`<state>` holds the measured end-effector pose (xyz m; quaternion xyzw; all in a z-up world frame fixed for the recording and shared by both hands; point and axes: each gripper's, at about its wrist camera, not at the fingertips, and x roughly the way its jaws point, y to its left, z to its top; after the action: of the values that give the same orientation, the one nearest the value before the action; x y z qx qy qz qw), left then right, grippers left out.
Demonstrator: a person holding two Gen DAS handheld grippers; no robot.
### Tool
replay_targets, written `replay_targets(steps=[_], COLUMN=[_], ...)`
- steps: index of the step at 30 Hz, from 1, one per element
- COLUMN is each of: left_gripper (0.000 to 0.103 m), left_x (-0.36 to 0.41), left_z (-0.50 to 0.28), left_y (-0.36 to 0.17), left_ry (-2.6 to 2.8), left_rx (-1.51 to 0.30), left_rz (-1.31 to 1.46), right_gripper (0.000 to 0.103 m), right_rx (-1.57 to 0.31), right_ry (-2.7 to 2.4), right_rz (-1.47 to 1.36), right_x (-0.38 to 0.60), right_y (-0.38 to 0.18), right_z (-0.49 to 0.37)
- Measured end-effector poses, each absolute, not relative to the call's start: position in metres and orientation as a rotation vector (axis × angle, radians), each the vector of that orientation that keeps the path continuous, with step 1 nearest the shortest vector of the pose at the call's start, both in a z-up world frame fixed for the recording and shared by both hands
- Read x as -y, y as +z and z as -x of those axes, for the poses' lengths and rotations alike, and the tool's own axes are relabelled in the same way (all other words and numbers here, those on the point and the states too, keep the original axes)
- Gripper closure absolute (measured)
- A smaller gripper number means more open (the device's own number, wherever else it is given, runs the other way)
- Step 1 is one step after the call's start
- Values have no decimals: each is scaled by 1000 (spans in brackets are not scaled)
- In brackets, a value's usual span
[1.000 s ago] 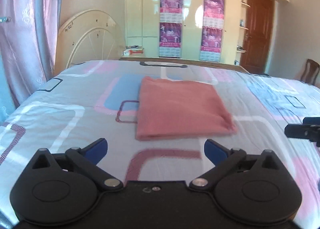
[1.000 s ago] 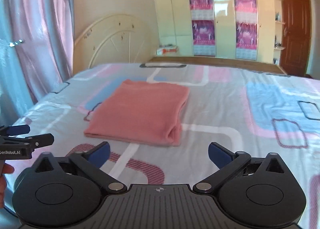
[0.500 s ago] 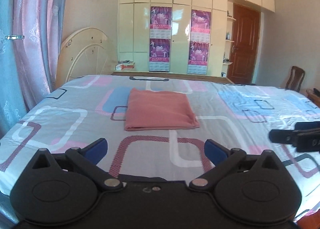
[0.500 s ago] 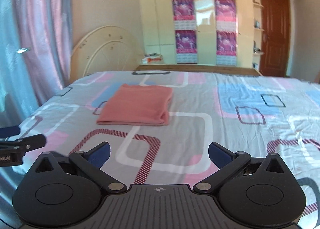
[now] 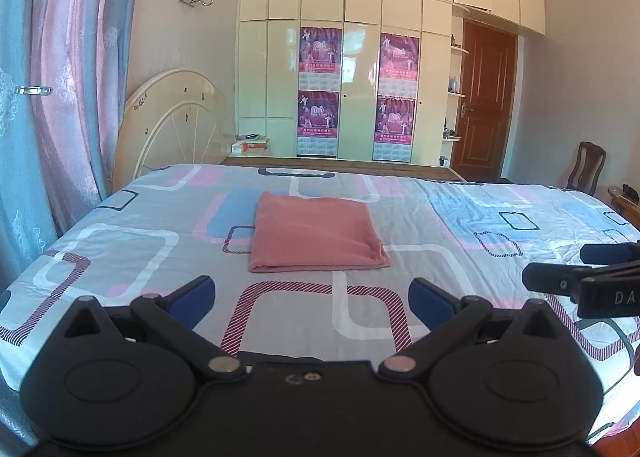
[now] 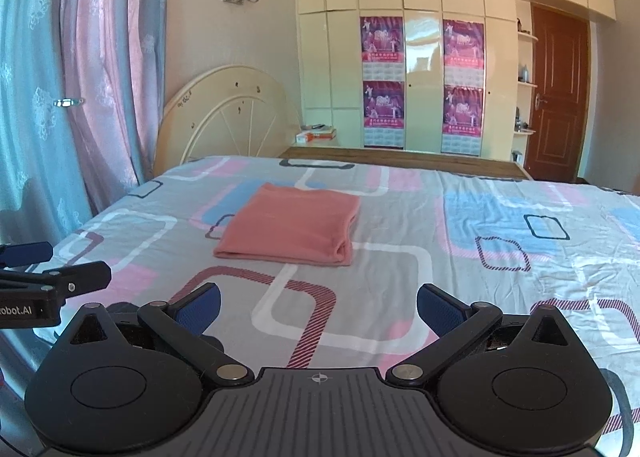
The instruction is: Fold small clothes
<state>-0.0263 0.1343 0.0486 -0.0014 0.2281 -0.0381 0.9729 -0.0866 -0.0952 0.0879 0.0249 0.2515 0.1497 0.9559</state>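
A salmon-pink cloth (image 5: 314, 233) lies folded into a flat rectangle on the patterned bedsheet (image 5: 120, 249), left of the bed's middle. It also shows in the right wrist view (image 6: 290, 227). My left gripper (image 5: 312, 299) is open and empty, held back from the cloth near the bed's front edge. My right gripper (image 6: 318, 307) is open and empty, also well short of the cloth. Each gripper shows at the edge of the other's view: the right one (image 5: 576, 269) and the left one (image 6: 56, 269).
A cream headboard (image 5: 172, 125) stands at the far left. Curtains (image 5: 60, 97) hang on the left. A cream wardrobe with pink posters (image 5: 356, 97) and a brown door (image 5: 486, 105) line the far wall. A wooden chair (image 5: 586, 169) stands at the right.
Both grippers have drawn back and up from the cloth, which now looks smaller and farther away. The cloth lies unmoved. Both grippers stay open.
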Motion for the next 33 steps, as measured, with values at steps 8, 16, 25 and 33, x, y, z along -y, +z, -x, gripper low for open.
replay_targets(steps=[8,16,25,33], left_gripper=[0,0,0,0], left_x=[-130,-127,-130,-131], left_z=[23,19,20,18], left_y=[49,51,52,52], left_ry=[-86,-84,-90,-85], left_rx=[-456,-453,-435,-434], left_rz=[-9,-12,-17,-15], right_gripper=[0,0,0,0], right_rx=[-507,-503,-503,-502], right_ry=[289,287,294,296], right_rz=[-47,-50,-42,-38], right_x=[106,110,108,107], right_y=[90,94,93,93], right_z=[88,86,85,84])
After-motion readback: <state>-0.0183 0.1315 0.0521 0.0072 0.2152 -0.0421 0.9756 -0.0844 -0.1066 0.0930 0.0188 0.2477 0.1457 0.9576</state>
